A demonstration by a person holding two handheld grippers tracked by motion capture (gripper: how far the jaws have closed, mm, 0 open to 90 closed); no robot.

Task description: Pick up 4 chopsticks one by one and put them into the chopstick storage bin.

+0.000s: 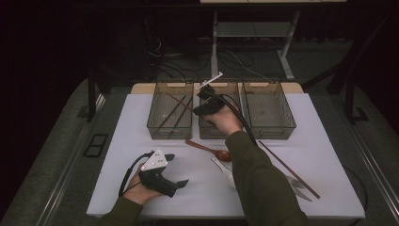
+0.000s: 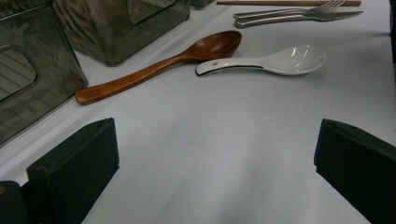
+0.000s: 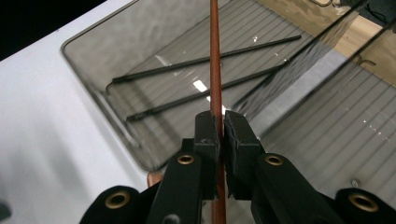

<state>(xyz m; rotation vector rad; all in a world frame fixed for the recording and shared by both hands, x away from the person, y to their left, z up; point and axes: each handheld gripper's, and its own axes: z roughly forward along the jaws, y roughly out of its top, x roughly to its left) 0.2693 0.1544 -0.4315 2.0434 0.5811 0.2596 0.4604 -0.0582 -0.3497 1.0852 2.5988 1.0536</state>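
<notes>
My right gripper (image 3: 221, 135) is shut on a red-brown chopstick (image 3: 215, 56), which sticks out ahead of the jaws. In the high view this gripper (image 1: 200, 104) hovers by the wall between the left and middle bins, and the chopstick (image 1: 180, 102) reaches out over the left clear bin (image 1: 169, 131). Two black chopsticks (image 3: 201, 60) lie on that bin's ribbed floor. My left gripper (image 1: 178, 169) rests on the white table at the near left. It is open, with only bare table between its pads (image 2: 70, 172).
A middle bin (image 1: 215, 133) and a right bin (image 1: 269, 128) stand beside the left one. On the table lie a wooden spoon (image 2: 159, 67), a white ceramic spoon (image 2: 280, 60), another brown chopstick (image 1: 287, 167), and a fork with a knife (image 1: 297, 186).
</notes>
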